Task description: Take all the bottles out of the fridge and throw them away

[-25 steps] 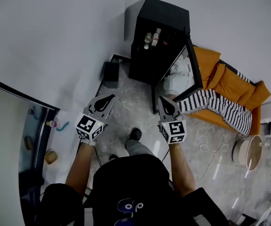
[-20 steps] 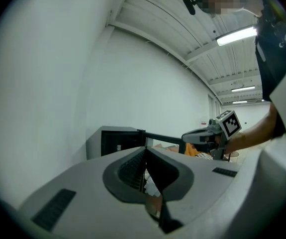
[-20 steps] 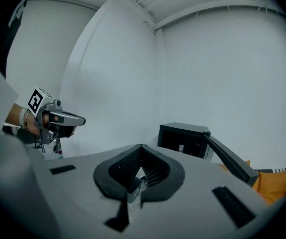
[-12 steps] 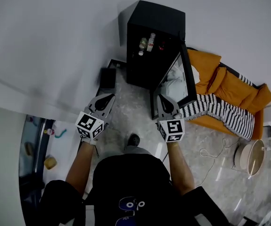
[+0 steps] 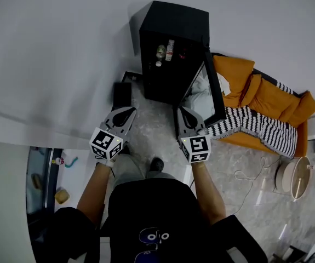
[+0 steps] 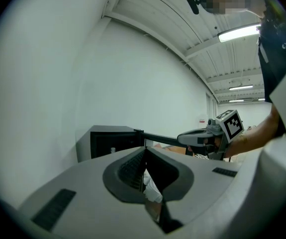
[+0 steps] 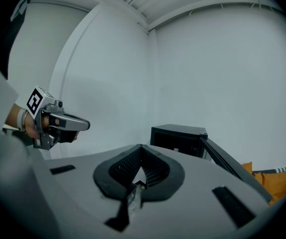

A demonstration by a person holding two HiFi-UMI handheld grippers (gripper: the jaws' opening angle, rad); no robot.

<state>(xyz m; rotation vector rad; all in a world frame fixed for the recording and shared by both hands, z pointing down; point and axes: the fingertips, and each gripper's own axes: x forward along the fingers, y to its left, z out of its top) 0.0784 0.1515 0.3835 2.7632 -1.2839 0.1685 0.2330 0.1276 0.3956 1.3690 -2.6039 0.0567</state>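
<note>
The black mini fridge (image 5: 173, 21) stands against the white wall with its door (image 5: 211, 95) swung open to the right. Two bottles (image 5: 161, 52) (image 5: 170, 49) stand on its upper shelf. My left gripper (image 5: 129, 110) and right gripper (image 5: 181, 110) are held side by side over the floor, short of the fridge and pointing at it. Both are shut and empty. In the left gripper view its jaws (image 6: 143, 151) meet, with the fridge (image 6: 108, 141) and the right gripper (image 6: 182, 138) beyond. In the right gripper view its jaws (image 7: 141, 147) also meet, before the fridge (image 7: 177, 136).
An orange sofa (image 5: 261, 97) with a striped blanket (image 5: 256, 126) stands right of the fridge door. A small black box (image 5: 121, 95) sits by the wall at the left. A round white bin (image 5: 291, 178) and a cable (image 5: 245, 174) lie at the right.
Both grippers have moved a little closer to the fridge, still shut and empty. The fridge has shifted left in the head view and the person's foot has stepped forward.
</note>
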